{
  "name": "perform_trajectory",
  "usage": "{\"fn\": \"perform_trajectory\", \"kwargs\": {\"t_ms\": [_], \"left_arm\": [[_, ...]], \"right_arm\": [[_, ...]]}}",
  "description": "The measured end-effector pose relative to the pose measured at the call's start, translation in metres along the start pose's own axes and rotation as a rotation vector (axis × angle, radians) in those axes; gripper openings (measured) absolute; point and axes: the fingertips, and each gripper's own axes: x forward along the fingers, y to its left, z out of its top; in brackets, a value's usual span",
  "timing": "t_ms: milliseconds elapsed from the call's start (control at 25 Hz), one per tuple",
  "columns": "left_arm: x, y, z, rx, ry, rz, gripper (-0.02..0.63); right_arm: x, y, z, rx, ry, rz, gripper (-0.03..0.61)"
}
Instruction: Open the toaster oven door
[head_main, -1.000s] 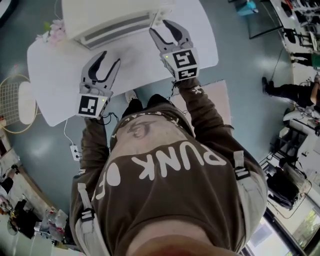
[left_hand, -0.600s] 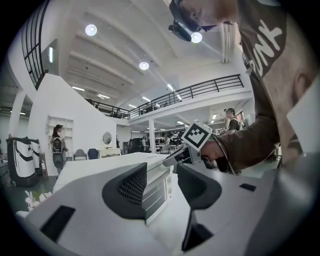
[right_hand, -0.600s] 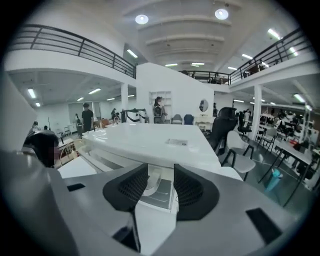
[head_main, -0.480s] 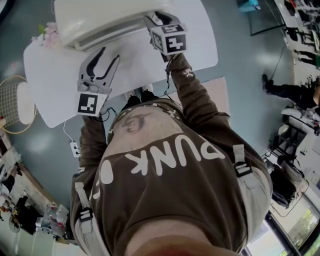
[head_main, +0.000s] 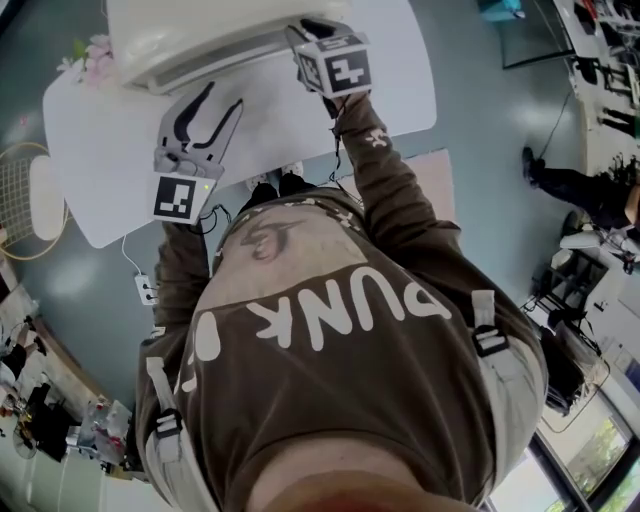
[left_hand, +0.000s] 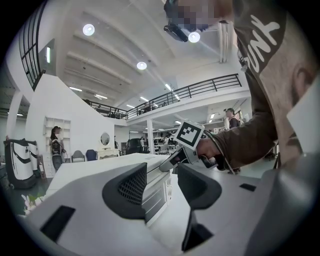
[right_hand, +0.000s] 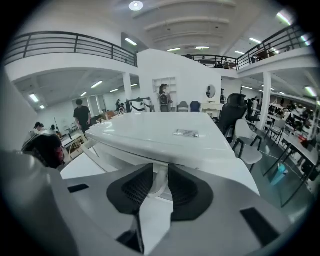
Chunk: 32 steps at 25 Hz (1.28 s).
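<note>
**RIGHT GRIPPER NOW AT THE DOOR HANDLE, JAWS CLOSING**

Begin at the far left corner of the table (head_main: 100, 160). Disregard the pink flowers (head_main: 90, 55) there, which play no part in this step.

Locate the toaster oven (head_main: 200, 40) along the table's far edge, with its front toward the person. Judge the door as not yet opened, since no gap shows at its top.

Check the left gripper (head_main: 220, 105) against its place one second ago and find it almost unmoved. Read it as poised over bare table just in front of the oven's left half, tips toward the oven. Read the jaws as spread wide, with nothing between them and no contact with the oven.

Check the right gripper (right_hand: 160, 175) the same way. One second ago it hung over the table short of the oven with jaws fully spread. Now find it advanced to the upper right of the oven front, with the marker cube turned upward. Note the jaws closing, with the end post of the door handle (right_hand: 157, 186) between the pads. Do not yet take the clamp as firm.

Treat the approach as complete and the grasp as under way, with the pull on the door still to come.

Observe the right arm stretched forward and the left arm bent, held nearer the body.
</note>
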Motion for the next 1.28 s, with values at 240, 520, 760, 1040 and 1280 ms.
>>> {"fn": "perform_trajectory", "kwargs": {"t_ms": [240,520,760,1040,1280], "left_arm": [[0.0,-0.001,0.005,0.006,-0.001,0.002,0.195],[0.005,-0.005,0.007,0.004,0.005,-0.011,0.195],[0.008,-0.009,0.006,-0.003,0.006,-0.017,0.195],[0.007,-0.009,0.001,-0.01,0.014,-0.018,0.195],[0.006,-0.015,-0.003,-0.014,0.02,-0.027,0.195]], "right_arm": [[-0.013,0.005,-0.016,-0.043,0.01,-0.007,0.101],[-0.041,0.018,-0.054,-0.133,0.003,-0.043,0.1],[-0.059,0.03,-0.094,-0.209,-0.004,-0.076,0.101],[-0.064,0.04,-0.142,-0.227,0.034,-0.078,0.092],[-0.066,0.045,-0.184,-0.242,0.088,-0.074,0.08]]}}
